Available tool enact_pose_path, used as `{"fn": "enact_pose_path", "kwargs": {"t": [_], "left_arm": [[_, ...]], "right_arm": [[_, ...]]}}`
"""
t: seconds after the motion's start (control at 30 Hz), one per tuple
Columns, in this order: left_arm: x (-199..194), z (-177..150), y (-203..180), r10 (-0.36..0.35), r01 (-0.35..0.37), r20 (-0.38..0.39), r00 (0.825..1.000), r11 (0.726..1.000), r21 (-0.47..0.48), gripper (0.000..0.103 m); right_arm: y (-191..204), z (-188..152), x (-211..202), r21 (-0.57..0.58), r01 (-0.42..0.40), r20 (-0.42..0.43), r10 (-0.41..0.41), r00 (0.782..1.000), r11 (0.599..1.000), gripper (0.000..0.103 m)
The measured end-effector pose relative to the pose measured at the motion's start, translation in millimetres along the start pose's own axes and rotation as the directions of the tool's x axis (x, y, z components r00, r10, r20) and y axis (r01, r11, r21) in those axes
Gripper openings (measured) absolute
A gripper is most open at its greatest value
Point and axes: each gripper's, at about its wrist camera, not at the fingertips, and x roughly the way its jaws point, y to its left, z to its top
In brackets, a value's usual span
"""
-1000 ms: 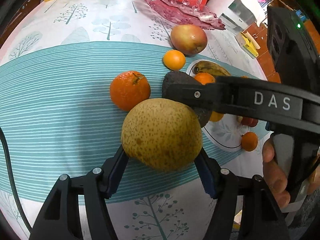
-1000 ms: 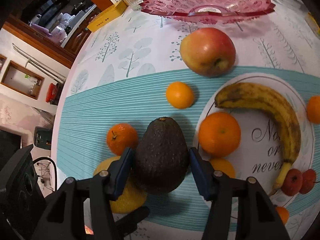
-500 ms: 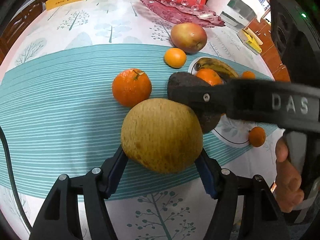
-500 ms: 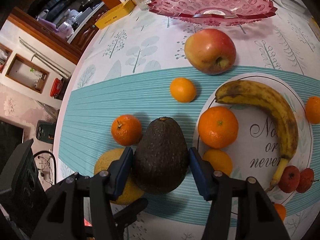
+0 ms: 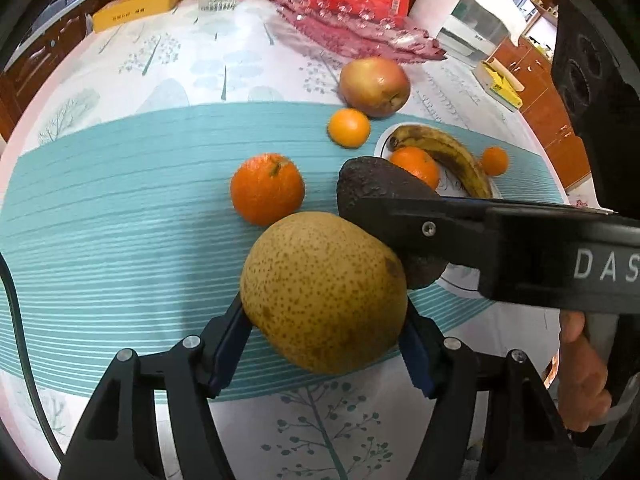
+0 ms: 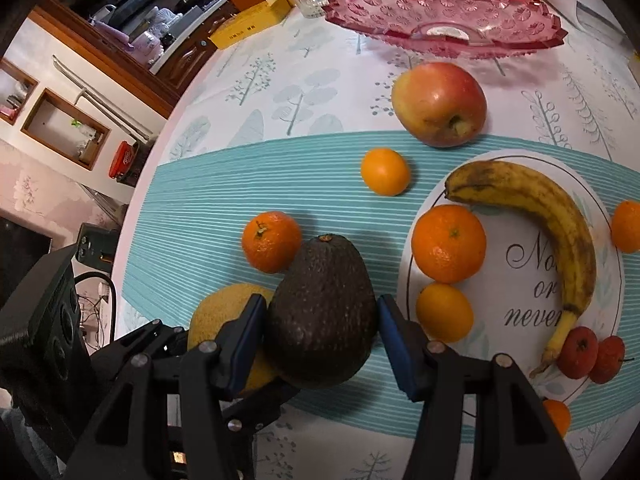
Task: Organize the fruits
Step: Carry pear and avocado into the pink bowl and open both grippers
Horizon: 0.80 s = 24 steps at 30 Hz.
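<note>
Left gripper [image 5: 324,344] clamped on a speckled yellow-brown pear [image 5: 323,292], both blue pads pressed to its sides, pear held above the teal striped mat [image 5: 120,240]. Right gripper [image 6: 320,336] pinching a dark avocado [image 6: 322,312], pads tight on both flanks, stem end pointing away from the camera. Avocado and pear sit side by side, about touching; from the left wrist view the right gripper's black finger crosses in front of the avocado [image 5: 372,184]. A hand [image 5: 580,376] grips the right tool's handle at the frame edge. On the mat: a mandarin [image 6: 271,241] just beyond the held fruit, a smaller orange [image 6: 385,171] farther off, an apple [image 6: 439,104] past that. White printed plate [image 6: 608,304] holds a spotted banana [image 6: 552,216], 2 oranges [image 6: 448,243] and 2 small red fruits [image 6: 578,352]. Pink glass dish [image 6: 444,8] sits at the far side of the tablecloth [image 6: 280,92].
</note>
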Motion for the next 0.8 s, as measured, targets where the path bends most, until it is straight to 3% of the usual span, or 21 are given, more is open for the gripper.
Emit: {"fn": "enact_pose_path", "kwargs": {"t": [0.33, 0.6, 0.8], "left_arm": [[-67.7, 53.7, -19.8, -0.006, -0.005, 0.116, 0.993, 0.996, 0.089, 0.067], [-94.3, 145.9, -55.7, -0.008, -0.036, 0.214, 0.977, 0.979, 0.202, 0.067], [-69.5, 226.4, -77.6, -0.009, -0.051, 0.241, 0.970, 0.970, 0.238, 0.067]], "right_arm": [[11.2, 31.2, -67.3, -0.026, -0.046, 0.162, 0.050, 0.986, 0.999, 0.057], [-9.6, 100.3, -127.4, 0.016, -0.051, 0.328, 0.043, 0.944, 0.999, 0.057], [-53.1, 162.5, -132.3, 0.107, -0.054, 0.399, 0.007, 0.917, 0.993, 0.057]]}}
